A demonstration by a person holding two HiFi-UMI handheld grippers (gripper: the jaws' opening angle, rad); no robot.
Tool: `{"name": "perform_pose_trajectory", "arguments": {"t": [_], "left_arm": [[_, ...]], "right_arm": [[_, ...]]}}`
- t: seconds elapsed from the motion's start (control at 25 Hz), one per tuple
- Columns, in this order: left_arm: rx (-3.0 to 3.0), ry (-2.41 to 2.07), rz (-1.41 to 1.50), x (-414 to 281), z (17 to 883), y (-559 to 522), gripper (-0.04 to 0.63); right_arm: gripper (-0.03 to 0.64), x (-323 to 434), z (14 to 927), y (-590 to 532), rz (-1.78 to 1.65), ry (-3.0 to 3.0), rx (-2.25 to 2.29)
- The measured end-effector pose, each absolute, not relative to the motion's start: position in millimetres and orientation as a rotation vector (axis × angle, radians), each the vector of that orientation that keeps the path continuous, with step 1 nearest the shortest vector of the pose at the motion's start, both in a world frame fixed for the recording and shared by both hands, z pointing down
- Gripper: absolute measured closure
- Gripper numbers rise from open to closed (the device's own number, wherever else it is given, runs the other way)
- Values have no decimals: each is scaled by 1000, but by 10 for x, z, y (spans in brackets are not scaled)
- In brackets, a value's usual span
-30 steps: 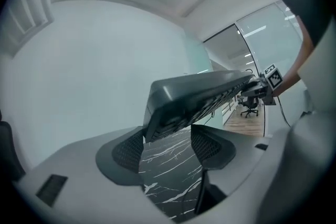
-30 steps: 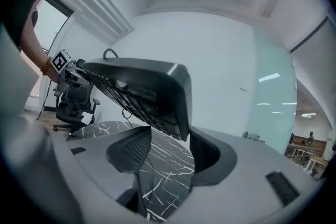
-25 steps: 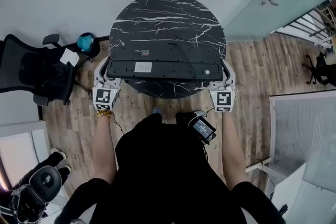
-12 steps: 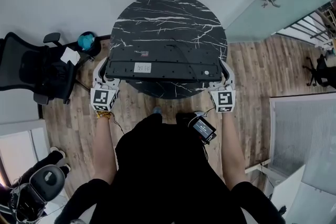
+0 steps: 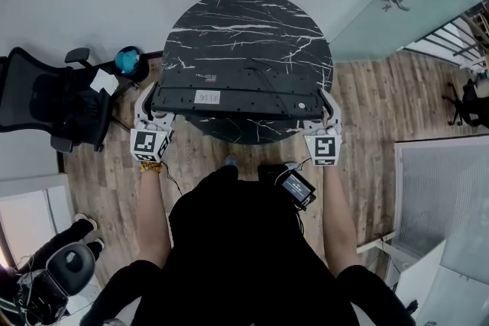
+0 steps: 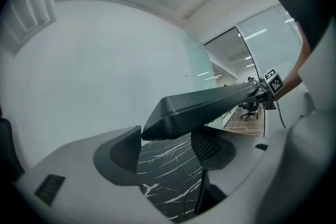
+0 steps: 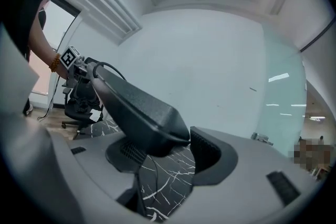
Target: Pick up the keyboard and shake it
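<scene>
Where the left gripper [image 6: 167, 145] bites: jaws clamped on the left end of the keyboard [image 5: 237, 97].
Right gripper [image 7: 170, 152]: clamped on the opposite end.
Keyboard: black, spanning both grippers, underside and white label [image 5: 208, 97] upward, held above the table's near edge.
Table [image 5: 244, 27]: round black marble, beneath and beyond the grippers.
Forearms [image 5: 153, 202]: both reaching forward, roughly parallel.

Bright, even indoor light casts only soft shadows, both gripper views bulge fisheye-style with black corners, and the keyboard [image 6: 210, 105] looks dark against the pale wall [image 6: 105, 60].
</scene>
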State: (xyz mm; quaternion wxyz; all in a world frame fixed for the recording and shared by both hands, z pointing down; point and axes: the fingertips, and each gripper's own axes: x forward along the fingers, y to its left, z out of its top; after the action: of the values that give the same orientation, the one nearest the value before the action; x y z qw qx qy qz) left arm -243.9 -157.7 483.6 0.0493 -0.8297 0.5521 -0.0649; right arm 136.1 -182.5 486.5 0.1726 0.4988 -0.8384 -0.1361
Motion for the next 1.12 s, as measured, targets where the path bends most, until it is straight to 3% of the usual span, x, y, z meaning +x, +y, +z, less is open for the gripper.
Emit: {"name": "perform_pose_trajectory", "arguments": {"t": [1.12], "left_arm": [[-2519,1634,-108,-2567,4570,-1587,306]], "right_arm": [[390,1328,5032,-1686,248,-2759,1096]]}}
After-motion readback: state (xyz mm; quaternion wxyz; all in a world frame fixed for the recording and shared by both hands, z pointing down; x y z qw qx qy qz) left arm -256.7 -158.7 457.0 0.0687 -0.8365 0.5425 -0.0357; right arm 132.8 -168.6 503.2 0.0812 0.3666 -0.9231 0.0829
